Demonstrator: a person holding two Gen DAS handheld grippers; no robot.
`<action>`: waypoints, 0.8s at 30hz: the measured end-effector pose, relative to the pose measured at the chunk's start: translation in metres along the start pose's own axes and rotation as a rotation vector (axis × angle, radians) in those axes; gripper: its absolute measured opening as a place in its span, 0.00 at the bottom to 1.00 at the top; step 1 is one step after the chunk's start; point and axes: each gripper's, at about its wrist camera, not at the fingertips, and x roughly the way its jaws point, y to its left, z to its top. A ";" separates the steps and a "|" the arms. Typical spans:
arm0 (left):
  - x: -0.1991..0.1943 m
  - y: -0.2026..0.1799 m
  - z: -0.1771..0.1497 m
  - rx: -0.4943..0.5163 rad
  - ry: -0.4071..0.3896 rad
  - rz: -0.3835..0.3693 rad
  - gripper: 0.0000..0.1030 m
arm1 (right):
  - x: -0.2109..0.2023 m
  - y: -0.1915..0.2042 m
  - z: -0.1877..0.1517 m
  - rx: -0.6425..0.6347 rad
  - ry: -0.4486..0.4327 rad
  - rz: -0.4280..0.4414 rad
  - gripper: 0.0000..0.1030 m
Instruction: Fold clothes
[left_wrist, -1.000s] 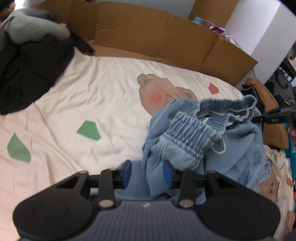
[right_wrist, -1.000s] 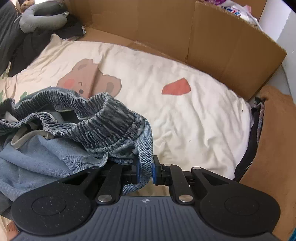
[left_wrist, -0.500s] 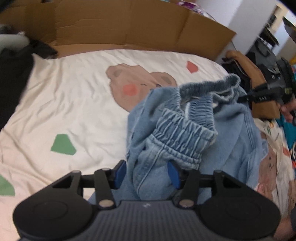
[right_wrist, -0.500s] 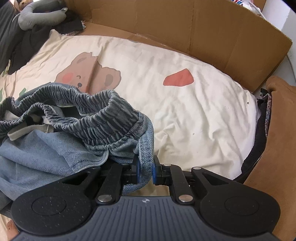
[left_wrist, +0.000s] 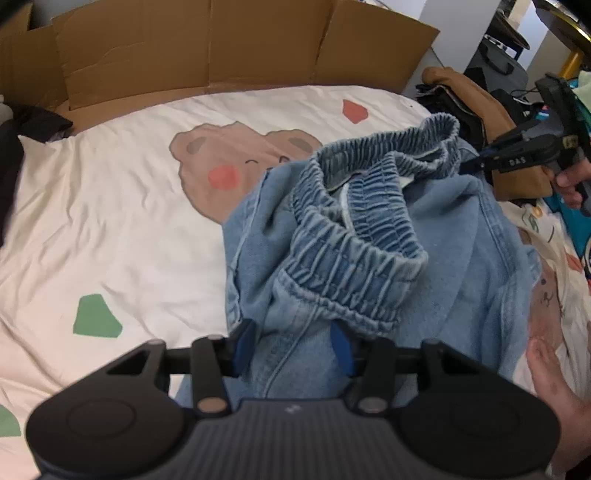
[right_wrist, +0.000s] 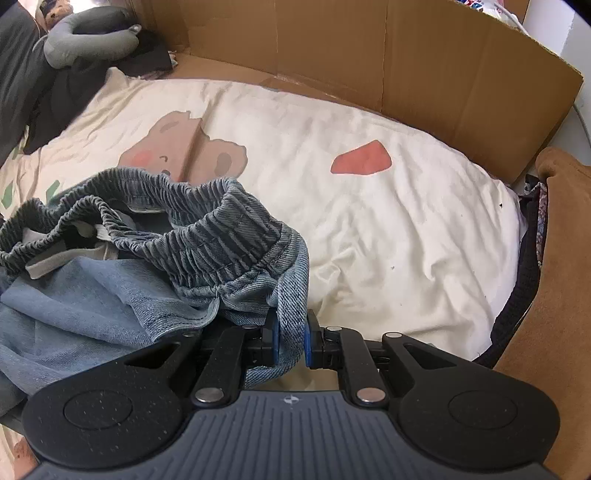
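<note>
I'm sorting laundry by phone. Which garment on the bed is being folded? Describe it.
On the cream bedsheet with its brown bear print, beside the cardboard wall, lies a crumpled heap. It is the light-blue jeans, the only denim there, marked by a gathered elastic waistband.

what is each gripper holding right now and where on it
Right gripper clamps the denim pants just under the waistband. Left gripper jaws are closing around denim below it, not yet gripping.

A home bedroom, a bed under a cream bear-print sheet (right_wrist: 388, 221), cardboard (left_wrist: 258, 44) walling it at twelve o'clock, dark clothes (right_wrist: 22, 85) at ten, a grey neck pillow (right_wrist: 88, 33) there too
</note>
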 end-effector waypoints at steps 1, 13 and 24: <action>0.000 -0.003 0.000 0.020 -0.003 0.009 0.45 | 0.000 0.000 0.000 -0.001 -0.002 -0.001 0.12; 0.011 -0.016 0.022 0.279 0.083 -0.033 0.34 | 0.005 0.002 -0.003 -0.002 0.010 0.002 0.12; -0.013 0.008 0.018 0.085 0.005 -0.099 0.14 | -0.007 -0.002 0.001 0.009 -0.045 0.031 0.12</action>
